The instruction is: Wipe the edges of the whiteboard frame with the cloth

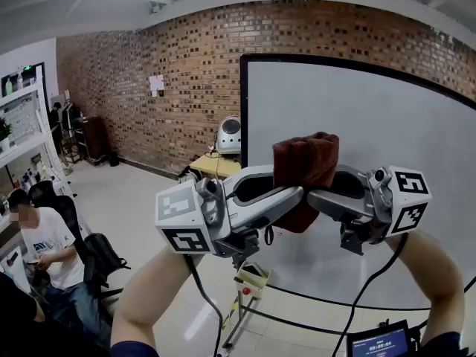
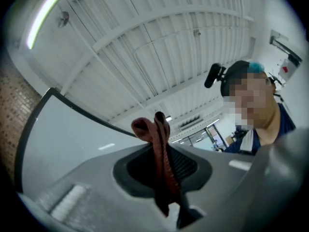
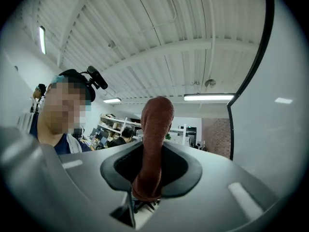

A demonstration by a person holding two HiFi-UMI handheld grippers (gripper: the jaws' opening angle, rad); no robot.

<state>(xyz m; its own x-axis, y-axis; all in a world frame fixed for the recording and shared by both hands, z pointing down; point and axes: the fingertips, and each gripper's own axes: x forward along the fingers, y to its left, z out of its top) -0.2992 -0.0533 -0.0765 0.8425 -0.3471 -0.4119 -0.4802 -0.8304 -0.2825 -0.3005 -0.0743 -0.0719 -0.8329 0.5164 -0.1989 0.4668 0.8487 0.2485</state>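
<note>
A reddish-brown cloth (image 1: 305, 171) hangs bunched between my two grippers, held up in front of the whiteboard (image 1: 372, 125). The board's black frame (image 1: 243, 110) runs up just left of the cloth. My left gripper (image 1: 296, 196) comes in from the left and is shut on the cloth (image 2: 158, 144), which is folded thin between its jaws. From the right, my right gripper (image 1: 314, 197) pinches a thicker fold of the cloth (image 3: 153, 134). In the left gripper view the frame (image 2: 33, 124) curves past at the left. In the right gripper view the frame (image 3: 252, 66) is at the right.
A brick wall (image 1: 163, 73) stands behind the board. A person (image 1: 44, 251) sits at lower left near shelves (image 1: 22, 140). A yellow table (image 1: 216, 166) carries a white device (image 1: 229, 134). The board's stand and cables (image 1: 253, 281) are below my grippers, and a small screen (image 1: 379, 342) is at the bottom right.
</note>
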